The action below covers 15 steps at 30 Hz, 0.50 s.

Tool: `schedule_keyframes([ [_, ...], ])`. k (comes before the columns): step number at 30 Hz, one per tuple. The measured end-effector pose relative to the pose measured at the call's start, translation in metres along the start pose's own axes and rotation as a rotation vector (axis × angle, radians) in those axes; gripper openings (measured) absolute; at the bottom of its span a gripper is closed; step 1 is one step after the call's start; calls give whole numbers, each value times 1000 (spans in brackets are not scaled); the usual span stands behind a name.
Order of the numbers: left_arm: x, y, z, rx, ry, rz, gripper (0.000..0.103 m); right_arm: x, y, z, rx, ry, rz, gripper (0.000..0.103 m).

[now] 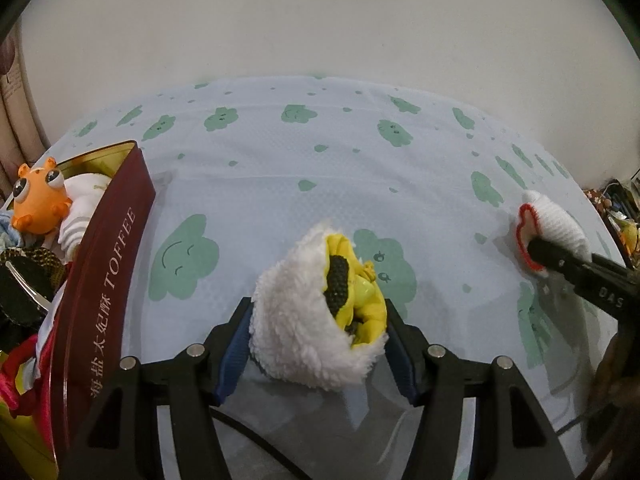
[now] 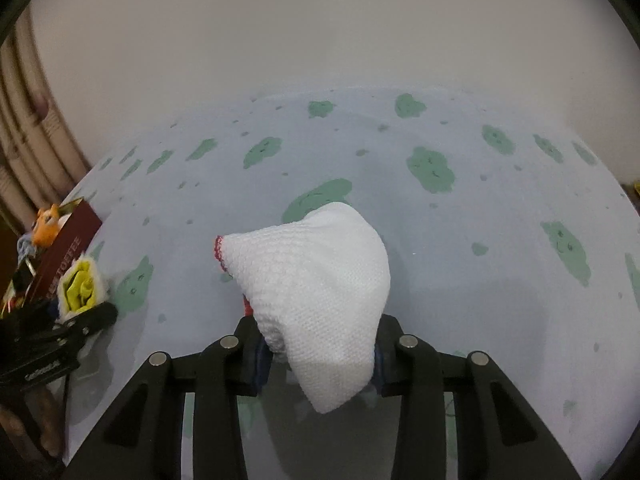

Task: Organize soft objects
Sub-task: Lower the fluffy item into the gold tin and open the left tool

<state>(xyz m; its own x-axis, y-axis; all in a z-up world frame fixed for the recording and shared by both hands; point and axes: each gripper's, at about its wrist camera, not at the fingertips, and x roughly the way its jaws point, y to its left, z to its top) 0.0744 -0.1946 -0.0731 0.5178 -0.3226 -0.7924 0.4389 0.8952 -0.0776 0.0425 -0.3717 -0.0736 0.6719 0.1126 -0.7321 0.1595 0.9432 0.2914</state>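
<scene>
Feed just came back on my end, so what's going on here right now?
A person is sorting soft items on a cloud-print sheet. The left gripper grips a fluffy white and yellow plush; the right gripper holds a white knit cloth with red trim. The toffee tin already contains an orange toy.

Left tongs (image 1: pixel 318 316): angled downward, jaws set wide, blue pads pressed on either side of a fluffy white and yellow bundle (image 1: pixel 316 312). Right tongs (image 2: pixel 318 356): angled downward, jaws drawn narrower, clamped on a white knitted cloth (image 2: pixel 316 300) that bulges above and ahead of the fingers. Right tongs stand well to the right of left tongs.
</scene>
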Motion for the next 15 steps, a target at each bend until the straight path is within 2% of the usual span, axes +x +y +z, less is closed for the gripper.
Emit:
schedule_keyframes([
  [3, -11, 7, 3, -32, -15, -20, 59, 1, -3, 2, 19, 2, 3, 35],
  [5, -30, 7, 4, -26, -55, -12, 59, -1, -3, 0, 19, 4, 6, 35],
  [9, -66, 18, 7, -41, -84, -8, 59, 0, -1, 2, 17, 4, 3, 35],
  [12, -101, 39, 7, -64, -111, 23, 59, 1, -1, 2, 23, 6, 10, 36],
  [15, -134, 70, 3, -95, -137, 91, 59, 1, -1, 2, 21, 5, 9, 36],
])
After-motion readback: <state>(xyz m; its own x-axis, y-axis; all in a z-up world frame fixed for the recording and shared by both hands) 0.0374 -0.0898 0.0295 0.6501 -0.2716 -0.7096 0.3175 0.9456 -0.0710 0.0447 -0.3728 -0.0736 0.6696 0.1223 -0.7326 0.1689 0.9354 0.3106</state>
